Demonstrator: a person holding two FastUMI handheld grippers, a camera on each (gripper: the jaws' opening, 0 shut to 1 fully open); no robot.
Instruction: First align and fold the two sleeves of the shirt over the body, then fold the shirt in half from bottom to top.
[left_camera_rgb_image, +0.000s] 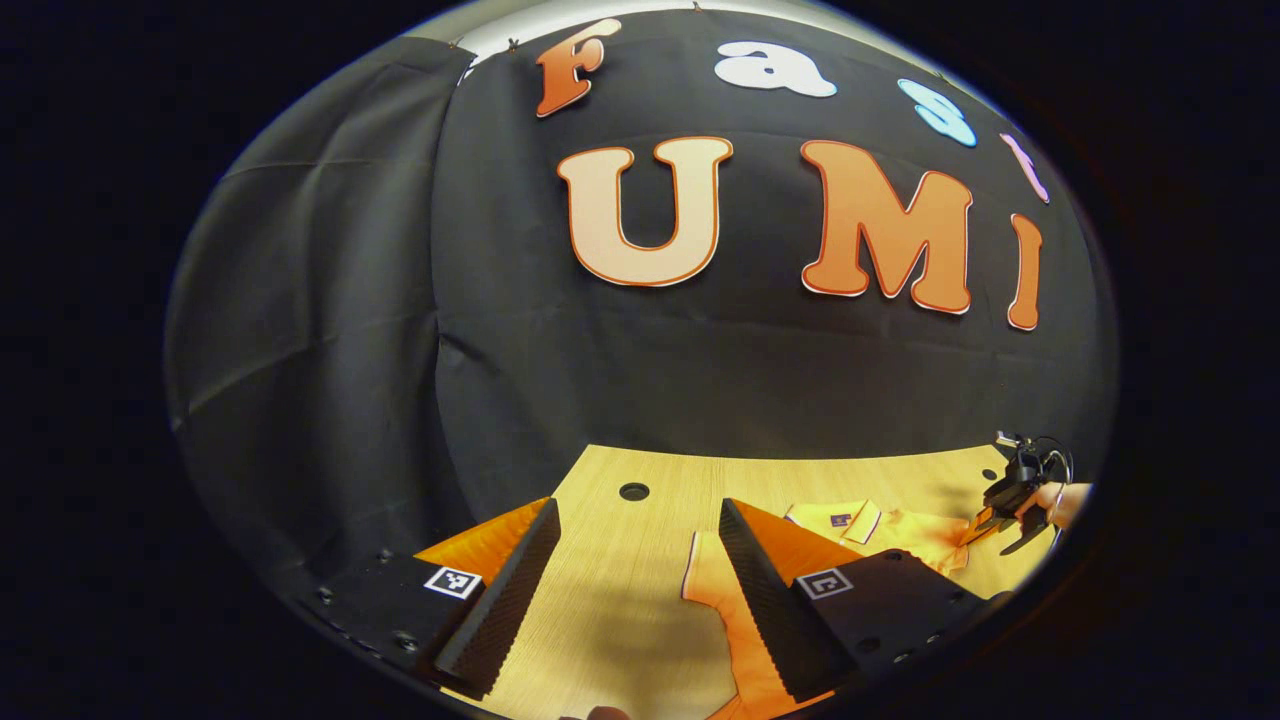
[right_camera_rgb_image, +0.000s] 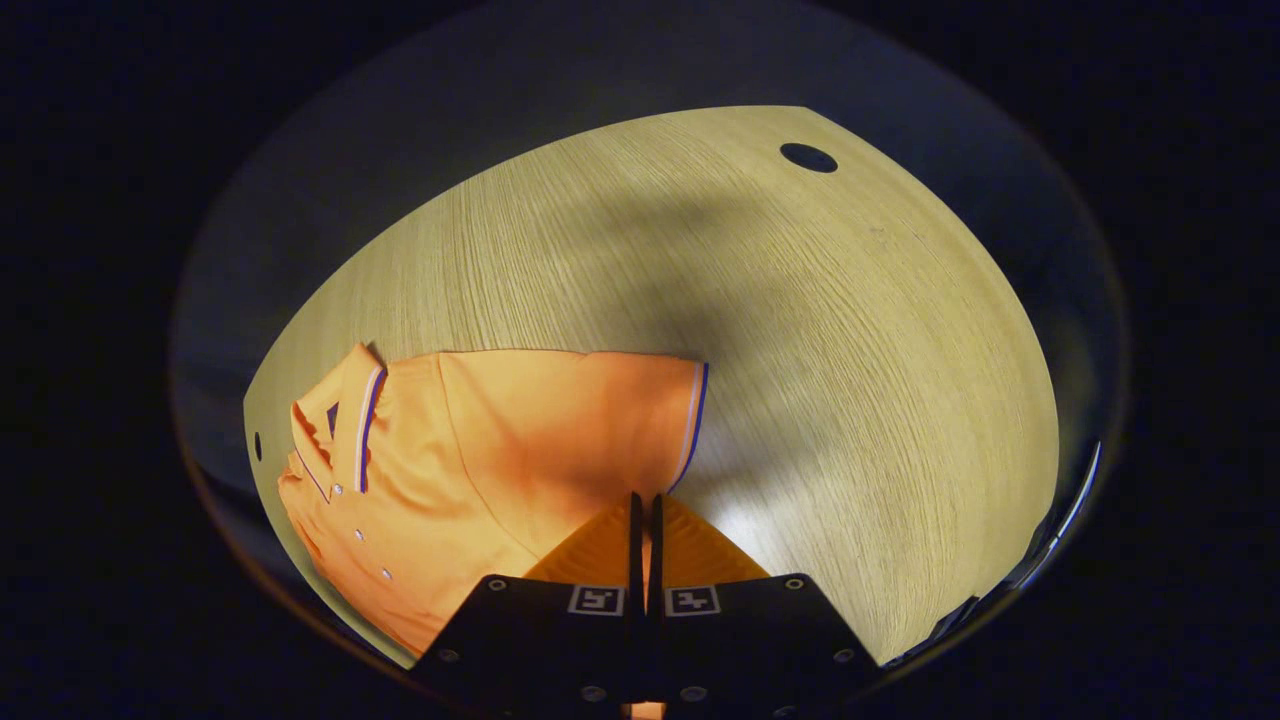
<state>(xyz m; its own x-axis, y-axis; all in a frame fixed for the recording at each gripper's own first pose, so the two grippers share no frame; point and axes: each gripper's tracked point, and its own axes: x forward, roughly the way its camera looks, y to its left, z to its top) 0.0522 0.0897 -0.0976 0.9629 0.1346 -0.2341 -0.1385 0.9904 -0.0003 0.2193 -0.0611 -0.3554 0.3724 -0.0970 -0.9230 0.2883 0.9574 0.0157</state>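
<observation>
Left gripper: its two fingers are standing wide apart at the bottom of the left gripper view, holding nothing, with bare wood showing between them
Sleeve by the left gripper: one sleeve of the orange shirt is lying flat on the table, its striped cuff edge just inside the right-hand finger and partly hidden behind it
Right gripper: in the right gripper view its fingers are sitting pressed almost together with only a thin slit between them, their tips lying over the orange cloth near the sleeve hem; whether cloth is being pinched between them I cannot tell
Shirt: it is lying flat on the table in the right gripper view, collar and button placket pointing to the left of that view, the sleeve with its striped cuff reaching toward the fingers
Table: pale wood grain is spreading beyond the shirt, a broad soft shadow falling across it
Holes: a round dark hole is sitting in the tabletop far from the shirt, and another is showing ahead of the left gripper
Far side of the left gripper view: the other gripper, with a hand behind it, is hanging over the shirt's far edge
Backdrop: black cloth is hanging behind the table's far edge
</observation>
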